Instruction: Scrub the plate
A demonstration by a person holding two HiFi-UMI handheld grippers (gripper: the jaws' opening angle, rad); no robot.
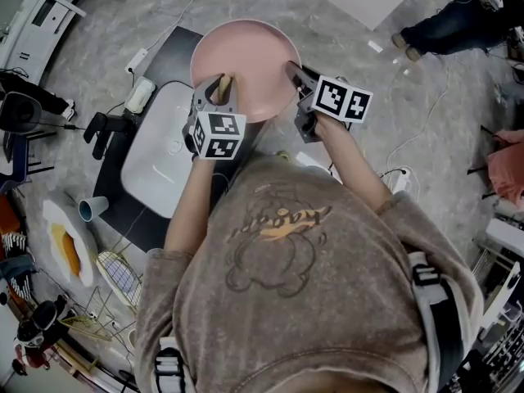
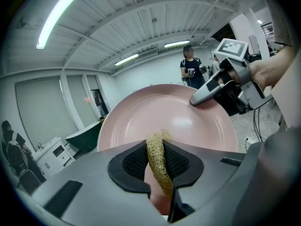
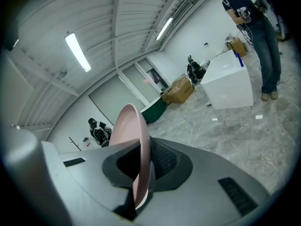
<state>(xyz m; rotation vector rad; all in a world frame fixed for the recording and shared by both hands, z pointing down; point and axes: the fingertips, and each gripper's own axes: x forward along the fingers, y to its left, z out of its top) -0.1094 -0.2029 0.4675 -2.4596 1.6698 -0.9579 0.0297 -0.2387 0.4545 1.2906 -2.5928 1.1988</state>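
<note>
Right gripper (image 3: 145, 150):
- Grips a pink plate (image 2: 169, 114) by its rim.
- Jaws only a narrow gap apart, with a pad pressed on each face of the edge.
- Plate edge-on between the pads, rising up and away from the jaws, tilted rather than flat.

Left gripper (image 2: 157, 147):
- Pinches a tan mesh scrubber (image 2: 163, 175).
- Jaws nearly together and clamped on it, with the pad ridges biting into the mesh on both sides.
- Scrubber upright in the grip, with a small tuft past the fingertips and the rest hanging back behind the pads.
- Plate straight ahead of these jaws, its hollow face turned toward them and filling most of the view beyond the fingertips.
- Scrubber tuft right at the near rim of the plate. Cannot tell whether it touches.

Relation of the two tools:
- Right gripper ahead of the left gripper and off to its right, on the plate's far right rim.
- Both on the same plate from opposite sides in the head view, well apart from each other.

Surroundings:
- White basin (image 1: 160, 158) on a black mat (image 1: 115, 211), down and to the left of the left gripper.
- Pale cup (image 1: 92, 209) farther left still, at the mat's edge.
- Standing person (image 2: 190, 67) beyond the plate's top rim, far ahead of the left gripper.
- White box (image 3: 229, 81) on the grey stone floor (image 3: 244, 135), ahead and to the right of the right gripper, with a cardboard box (image 3: 181, 89) past it.
</note>
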